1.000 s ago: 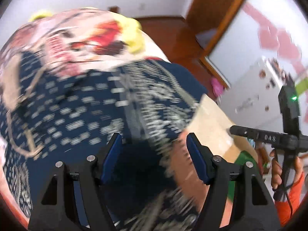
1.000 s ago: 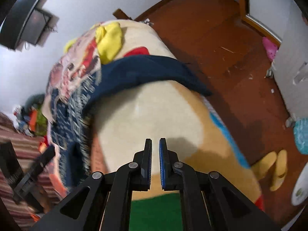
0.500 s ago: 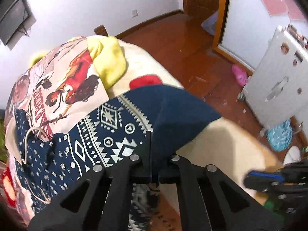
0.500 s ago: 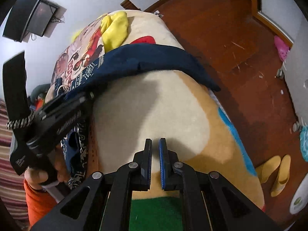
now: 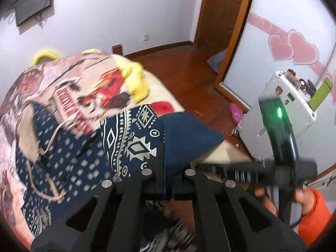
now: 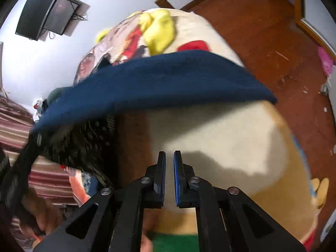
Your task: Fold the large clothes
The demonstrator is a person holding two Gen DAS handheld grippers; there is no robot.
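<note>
Left wrist view: the left tool [image 5: 167, 163] has its fingers pressed together on the plain navy edge of a patterned navy garment [image 5: 134, 138], which is lifted at that corner and otherwise spreads across the bed [image 5: 218, 157]. The garment carries white geometric motifs near the tool and small white dashes farther left, with a pale drawstring [image 5: 48, 147] lying over it. Behind it lie a printed comic-style blanket [image 5: 79, 88] and a yellow cloth [image 5: 136, 79]. To the right, a hand with an orange sleeve [image 5: 310, 220] holds the right tool's handle before a white suitcase [image 5: 292, 109] on the wooden floor [image 5: 184, 71]. Right wrist view: the right tool [image 6: 169, 159] hovers above the cream bedcover [image 6: 220, 138], its fingers nearly closed with a narrow gap and nothing between them. The garment's navy band [image 6: 159, 77] stretches across the view, raised above the bedcover; the left tool's black body appears, blurred, at the left edge. A wall-mounted screen [image 6: 44, 8] hangs at upper left.
</note>
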